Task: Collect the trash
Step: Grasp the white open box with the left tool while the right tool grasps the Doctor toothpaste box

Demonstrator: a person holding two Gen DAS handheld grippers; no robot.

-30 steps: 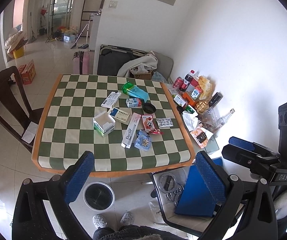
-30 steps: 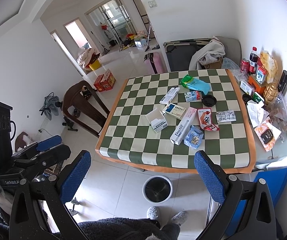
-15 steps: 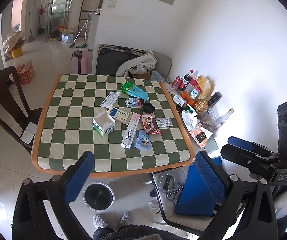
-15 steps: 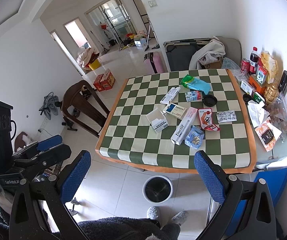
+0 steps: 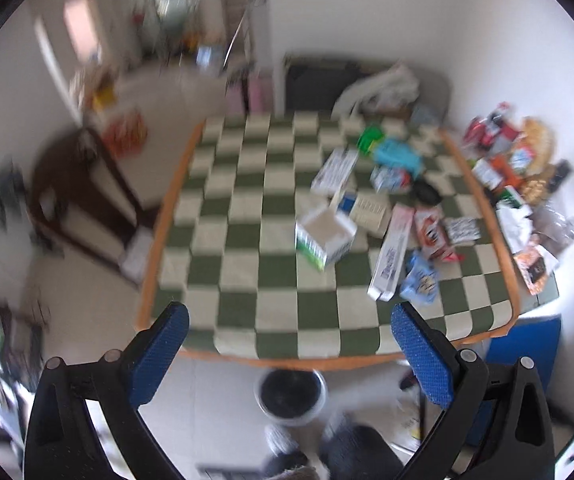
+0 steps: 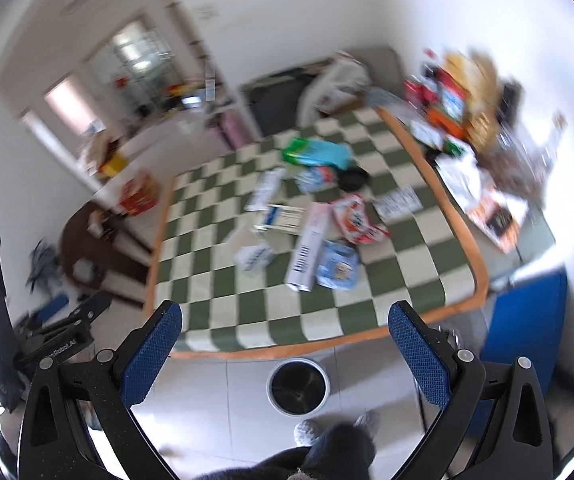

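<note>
Both the left gripper and right gripper hang spread and empty at frame bottom; boxes and wrappers litter the checkered counter above, round black-lined bin between the fingers.

The checkered table held an open white box near centre, a long toothpaste carton at three o'clock, and blue packets just beside it; all looked blurred.

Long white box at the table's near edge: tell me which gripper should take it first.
Right, probably. In the right wrist view the long white box lies nearly centred ahead of the open right gripper; in the left wrist view it sits off toward the left gripper's right finger. Both grippers are empty.
</note>
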